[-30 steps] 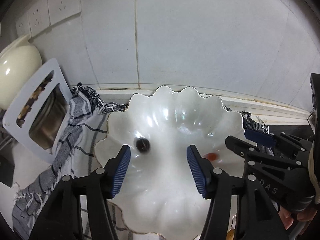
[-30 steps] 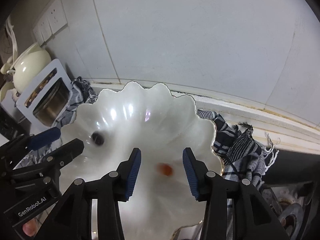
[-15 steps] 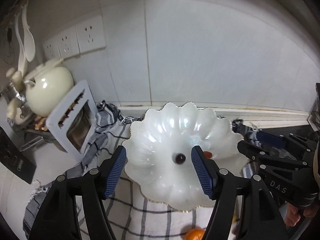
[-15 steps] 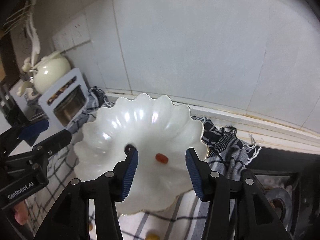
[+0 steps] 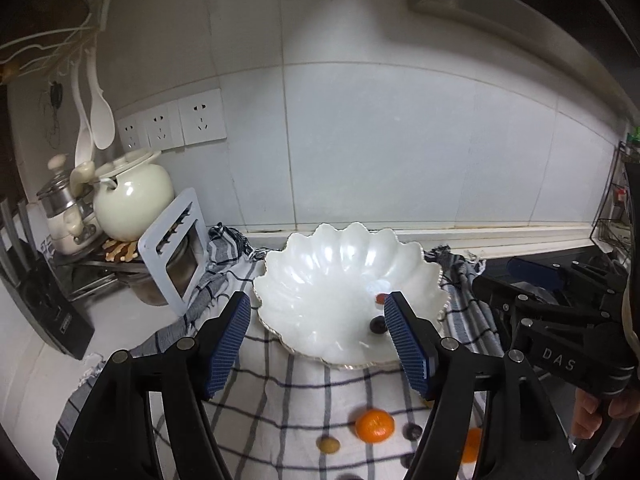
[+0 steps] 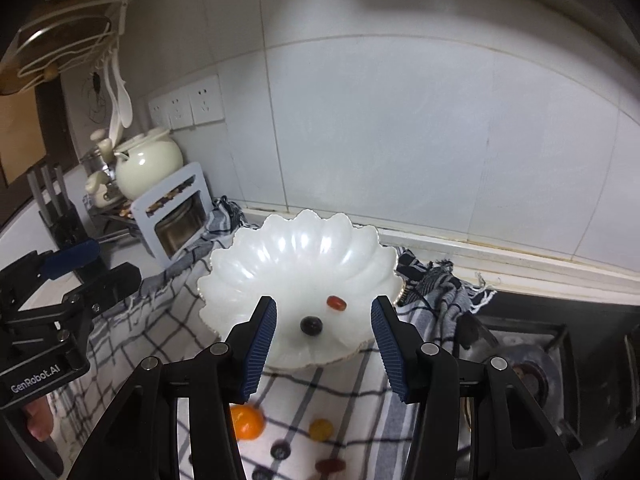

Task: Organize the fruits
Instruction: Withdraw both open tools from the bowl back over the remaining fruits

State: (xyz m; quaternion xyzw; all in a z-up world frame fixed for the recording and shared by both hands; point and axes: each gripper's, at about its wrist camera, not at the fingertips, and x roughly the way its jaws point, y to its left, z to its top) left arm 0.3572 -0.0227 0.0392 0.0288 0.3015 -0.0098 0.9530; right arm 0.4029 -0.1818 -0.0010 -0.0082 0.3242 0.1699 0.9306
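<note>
A white scalloped bowl [image 5: 320, 264] [image 6: 280, 264] sits on a checked cloth. In it lie a dark grape [image 6: 311, 325] [image 5: 377, 325] and a small red fruit [image 6: 336, 302] [image 5: 380, 298]. On the cloth in front lie an orange mandarin [image 5: 375, 424] [image 6: 247, 423], a small yellow fruit [image 6: 321, 429], an olive-coloured fruit [image 5: 328, 445] and dark grapes [image 6: 280, 451]. My left gripper [image 5: 318, 344] is open and empty, above the bowl's near rim. My right gripper [image 6: 324, 344] is open and empty, also over the near rim.
A white toaster-like rack [image 5: 176, 252], a cream teapot [image 5: 132, 200] and steel pots stand at the left. Wall sockets [image 5: 176, 124] are on the tiled wall behind. A gas hob [image 6: 540, 360] lies to the right. A wire shelf [image 5: 616, 208] is at far right.
Both grippers have pulled back and up from the bowl, staying open and empty. The bowl looks smaller and fruit on the cloth has come into view. The grape rolled within the bowl.
</note>
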